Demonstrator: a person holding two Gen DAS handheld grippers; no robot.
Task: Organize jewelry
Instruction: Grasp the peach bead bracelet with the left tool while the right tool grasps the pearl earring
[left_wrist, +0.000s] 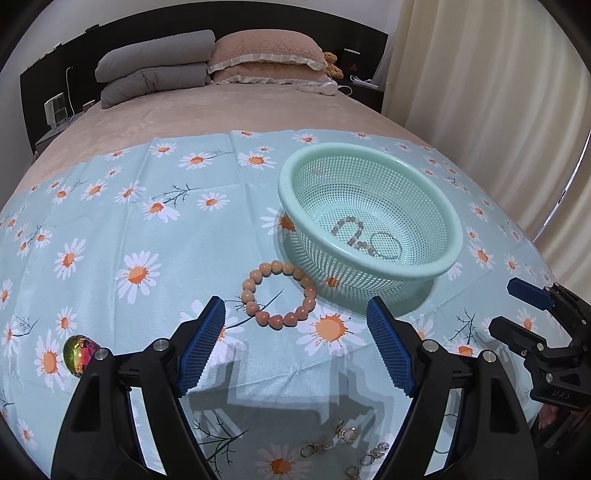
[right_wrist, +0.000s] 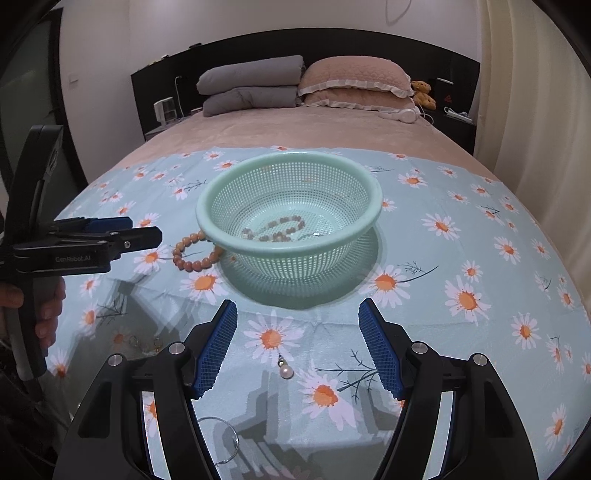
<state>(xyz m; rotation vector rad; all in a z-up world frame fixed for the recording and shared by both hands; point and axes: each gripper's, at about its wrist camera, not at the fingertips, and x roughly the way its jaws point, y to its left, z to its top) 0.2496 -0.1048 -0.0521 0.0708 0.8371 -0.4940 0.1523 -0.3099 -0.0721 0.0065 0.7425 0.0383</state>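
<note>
A mint green mesh basket (left_wrist: 448, 225) (right_wrist: 207, 218) stands on the daisy cloth, holding a pale beaded bracelet (left_wrist: 347, 230) (right_wrist: 280, 227) and a thin bangle (left_wrist: 386, 245). An orange beaded bracelet (left_wrist: 279, 293) (right_wrist: 195, 251) lies against its left side. My left gripper (left_wrist: 295, 321) is open just short of that bracelet, nothing between its pads. My right gripper (right_wrist: 297, 332) is open above a pearl pendant (right_wrist: 285, 369), which lies on the cloth between its fingers, untouched. Several gold rings (left_wrist: 343, 443) lie under the left gripper. A thin wire hoop (right_wrist: 221, 439) rests near the right gripper's left finger.
An iridescent stone (left_wrist: 79, 352) sits on the cloth at the left. The other gripper shows at each view's edge (left_wrist: 535, 321) (right_wrist: 92, 240), with a hand (right_wrist: 44, 306) on its handle. Pillows (left_wrist: 207, 62) and a headboard lie at the bed's far end, curtains at the right.
</note>
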